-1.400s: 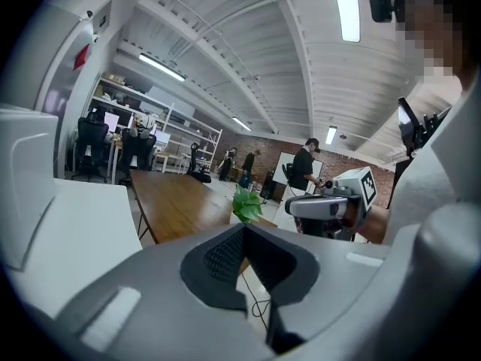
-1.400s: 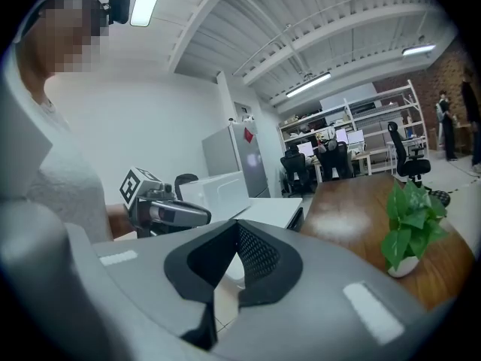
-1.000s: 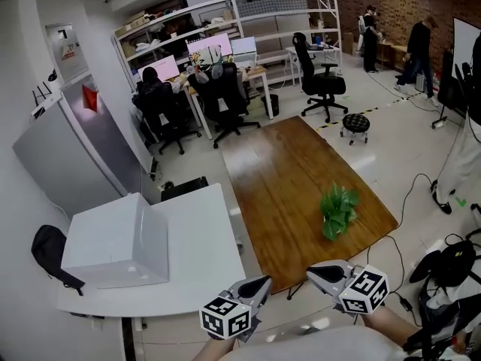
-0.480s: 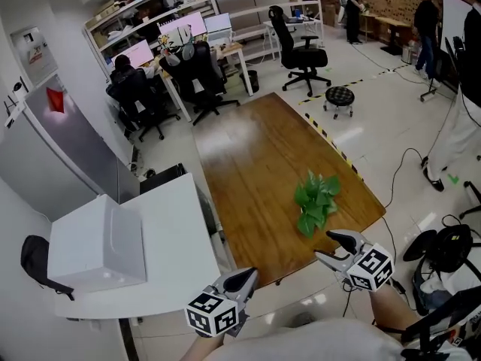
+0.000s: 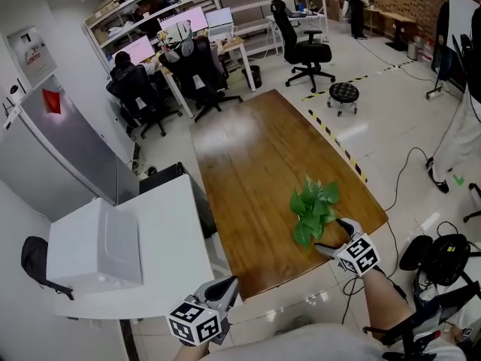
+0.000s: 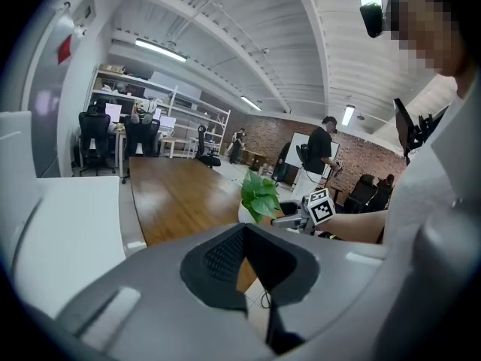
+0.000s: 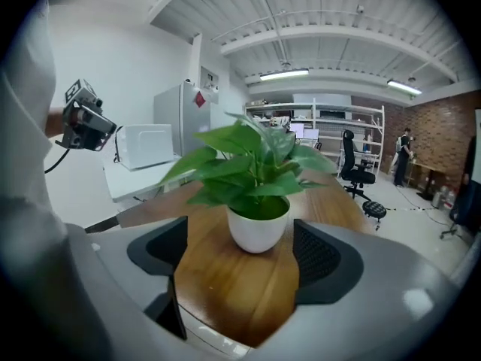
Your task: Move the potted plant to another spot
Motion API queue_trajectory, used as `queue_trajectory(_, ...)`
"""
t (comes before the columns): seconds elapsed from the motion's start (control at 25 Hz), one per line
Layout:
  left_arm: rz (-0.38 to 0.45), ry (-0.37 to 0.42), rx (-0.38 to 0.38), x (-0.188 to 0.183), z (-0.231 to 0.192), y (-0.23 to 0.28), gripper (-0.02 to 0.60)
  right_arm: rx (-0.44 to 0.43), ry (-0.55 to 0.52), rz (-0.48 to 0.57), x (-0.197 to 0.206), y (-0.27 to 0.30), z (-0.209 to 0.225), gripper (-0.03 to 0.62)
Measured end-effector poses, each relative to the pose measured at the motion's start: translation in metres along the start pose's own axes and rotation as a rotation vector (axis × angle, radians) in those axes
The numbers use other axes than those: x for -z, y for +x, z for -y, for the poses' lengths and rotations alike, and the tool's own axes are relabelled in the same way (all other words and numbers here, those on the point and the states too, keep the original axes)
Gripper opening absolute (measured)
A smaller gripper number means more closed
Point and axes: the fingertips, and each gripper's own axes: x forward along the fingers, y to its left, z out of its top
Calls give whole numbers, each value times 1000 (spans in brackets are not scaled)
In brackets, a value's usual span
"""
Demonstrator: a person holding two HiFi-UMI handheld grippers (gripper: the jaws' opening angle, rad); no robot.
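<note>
A leafy green plant in a white pot stands near the front right corner of the long wooden table. My right gripper is open at the pot's near side. Its jaws have just been opening. In the right gripper view the pot stands between the fingertips of the right gripper, and the pads do not touch it. My left gripper hangs off the table's front edge, well left of the plant. In its own view the left gripper is shut and holds nothing, with the plant ahead.
A white table with a white box stands to the left of the wooden one. Office chairs and desks fill the back. A stool and floor cables are at the right. People stand far off.
The right gripper has moved forward and down to the plant, and its jaws have spread from shut to wide. The left gripper has sunk a little towards the lower left.
</note>
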Motion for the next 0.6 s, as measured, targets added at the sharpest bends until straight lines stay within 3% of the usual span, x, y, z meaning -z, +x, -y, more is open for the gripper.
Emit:
queue_trajectory(0.2, -18, -11, -24, 6, -8, 4, -6, -16, 47, -30, 19, 37, 22, 491)
queue_trajectory(0.6, -35, -5, -32, 6, -12, 12, -6, -44, 23, -62, 27, 80, 18, 497)
